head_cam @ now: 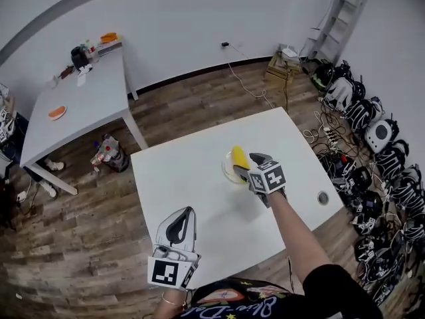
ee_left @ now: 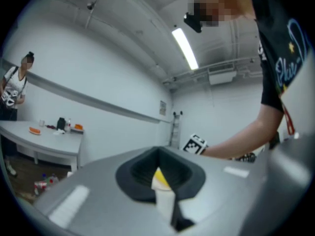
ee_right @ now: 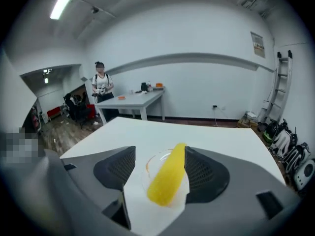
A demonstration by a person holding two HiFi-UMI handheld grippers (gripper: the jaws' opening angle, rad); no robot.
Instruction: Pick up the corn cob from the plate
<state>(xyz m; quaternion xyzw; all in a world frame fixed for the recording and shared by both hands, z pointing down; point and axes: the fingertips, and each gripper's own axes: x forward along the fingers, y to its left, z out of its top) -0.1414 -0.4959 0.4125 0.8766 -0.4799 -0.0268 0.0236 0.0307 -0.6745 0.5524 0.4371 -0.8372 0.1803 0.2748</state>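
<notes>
A yellow corn cob (head_cam: 238, 157) lies across a small clear plate (head_cam: 228, 172) near the middle of the white table (head_cam: 179, 178). My right gripper (head_cam: 251, 165) reaches down to it, open. In the right gripper view the corn cob (ee_right: 167, 176) lies on the plate (ee_right: 151, 164) between the wide-apart jaws of the right gripper (ee_right: 160, 152), its far end close by the right pad. My left gripper (head_cam: 186, 212) hangs level over the table's front edge, shut with nothing in it. In the left gripper view the corn cob (ee_left: 159, 175) shows through the slit of the left gripper (ee_left: 158, 156).
A second white table (head_cam: 80, 105) with an orange dish (head_cam: 58, 111) and small items stands at the back left, with a person (ee_right: 101, 85) beside it. Bottles (head_cam: 109, 153) sit on the wooden floor. Bags and gear (head_cam: 372, 145) line the right wall. A cable hole (head_cam: 323, 197) marks the table's right edge.
</notes>
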